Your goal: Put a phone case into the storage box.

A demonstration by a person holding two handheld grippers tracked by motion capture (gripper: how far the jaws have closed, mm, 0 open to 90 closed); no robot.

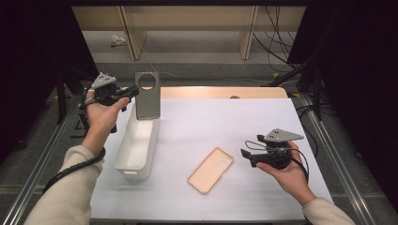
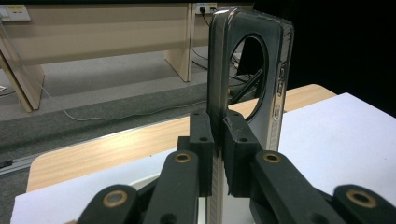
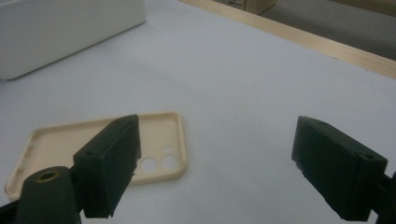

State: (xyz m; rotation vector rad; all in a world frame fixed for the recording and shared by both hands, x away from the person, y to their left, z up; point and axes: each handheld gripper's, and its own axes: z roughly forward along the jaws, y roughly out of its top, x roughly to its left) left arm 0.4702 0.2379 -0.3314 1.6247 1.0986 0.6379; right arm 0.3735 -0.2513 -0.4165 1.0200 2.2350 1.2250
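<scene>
- Holding a grey, see-through phone case with a large round camera hole [image 1: 147, 96] upright above the far end of a white oblong plastic bin [image 1: 137, 145], the left gripper [image 1: 126, 93] has its black jaws pinched tight on one long edge of that case; in the left gripper view the pads [image 2: 201, 140] press both faces of the thin wall, with the case [image 2: 261, 74] rising straight up beyond them
- Judging by its look, the grey case is light and thin, a flexible shell that can bow or twist if squeezed hard or swung fast; its glossy surface looks slippery, so a grip on the rim near the middle of a long side seems safest, away from the round hole, where little material is left
- Lowering it into the bin likely calls for keeping it upright or tipping it gently, since a thing this light may bounce or lean on the wall
- Lying flat and hollow side up on the white table cover [image 1: 263, 117], a cream-coloured rectangular phone case with small camera holes [image 1: 211, 169] sits between the bin and the right gripper [image 1: 246, 156], apart from both
- Hovering just above the cover, the right gripper has its jaws spread wide with nothing between them; in the right gripper view the cream case [image 3: 163, 140] lies beyond the jaw on that view's left, untouched
- Taking the cream case probably means nipping one raised side wall, as the flat back offers no purchase
</scene>
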